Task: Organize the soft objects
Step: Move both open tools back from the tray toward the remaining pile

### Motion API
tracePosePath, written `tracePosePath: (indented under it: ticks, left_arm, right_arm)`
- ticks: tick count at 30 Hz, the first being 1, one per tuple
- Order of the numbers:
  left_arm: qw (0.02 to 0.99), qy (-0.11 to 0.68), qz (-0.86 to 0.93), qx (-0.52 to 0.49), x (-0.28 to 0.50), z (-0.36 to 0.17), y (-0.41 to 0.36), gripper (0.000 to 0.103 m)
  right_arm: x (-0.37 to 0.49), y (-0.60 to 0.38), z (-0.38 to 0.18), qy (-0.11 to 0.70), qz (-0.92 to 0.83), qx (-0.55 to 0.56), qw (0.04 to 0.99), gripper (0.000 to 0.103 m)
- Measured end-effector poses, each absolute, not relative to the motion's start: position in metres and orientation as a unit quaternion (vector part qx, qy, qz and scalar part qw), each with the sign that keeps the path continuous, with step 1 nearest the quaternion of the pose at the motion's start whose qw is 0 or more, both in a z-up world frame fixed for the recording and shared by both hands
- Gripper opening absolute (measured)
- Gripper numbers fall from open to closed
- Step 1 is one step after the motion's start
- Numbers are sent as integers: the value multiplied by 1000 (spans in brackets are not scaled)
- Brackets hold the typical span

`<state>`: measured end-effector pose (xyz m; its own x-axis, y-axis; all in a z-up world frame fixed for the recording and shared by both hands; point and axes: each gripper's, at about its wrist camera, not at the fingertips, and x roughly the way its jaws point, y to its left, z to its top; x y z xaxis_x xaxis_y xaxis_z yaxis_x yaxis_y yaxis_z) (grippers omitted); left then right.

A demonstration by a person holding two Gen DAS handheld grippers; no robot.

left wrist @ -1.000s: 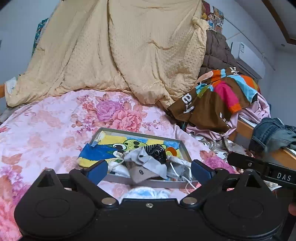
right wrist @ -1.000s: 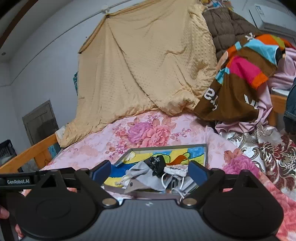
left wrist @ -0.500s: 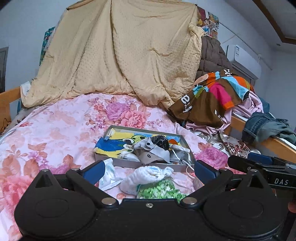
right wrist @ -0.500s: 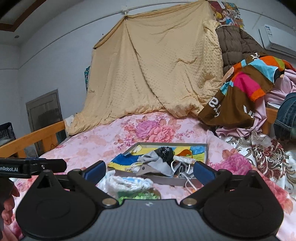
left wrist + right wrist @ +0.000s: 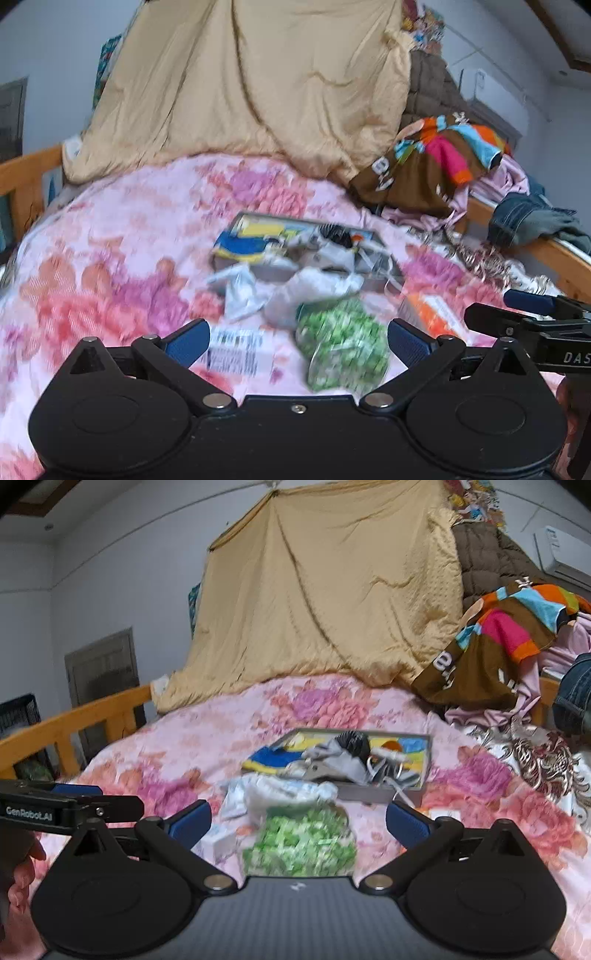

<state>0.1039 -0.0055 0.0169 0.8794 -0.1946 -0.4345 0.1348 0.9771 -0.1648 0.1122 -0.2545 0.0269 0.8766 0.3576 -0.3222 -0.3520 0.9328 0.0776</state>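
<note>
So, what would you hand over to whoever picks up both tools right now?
Left tool: open, empty. Right tool: open, empty; its jaws have just been opening.
Green bag lies on the floral bedspread straight ahead of both tools, a white bundle just behind it.
Tray further back already holds grey cloth and other items.
Left: the green bag and white bundle are still loose on the bed.

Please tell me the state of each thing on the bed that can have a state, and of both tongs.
Left tongs: open, empty.
Right tongs: open, empty; jaws have just been opening.
Green bag: lying on the bedspread, outside the tray.
White bag: lying crumpled against the tray's near wall.
Tray: flat on the bed, holding a heap of small items.
Yellow blanket: hung up behind the bed.
</note>
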Motion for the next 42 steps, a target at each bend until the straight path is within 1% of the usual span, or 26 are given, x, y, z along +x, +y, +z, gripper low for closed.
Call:
tracePosePath:
  ticks: [6,9,17,30,42]
  left_arm:
    - [951,297,-60,-63,107,-7,3,102]
    - [945,316,-57,-65,110,-14,5,102]
    - [938,334,-40,-83,114,-17,13,102]
    - [924,366,5,-113,127,-25,30,102]
    - [931,346,15,-115,142,-17,35,102]
  right_arm:
    - [106,-236,9,199,193,-17,961,103]
    - [106,-227,1,211,192,-30,958,103]
    - [107,-219,-9,219,187,-39,957,103]
    - [128,-218,-18,250,181,-15,951,103]
    - [137,-207,-16,253,169,-18,952,103]
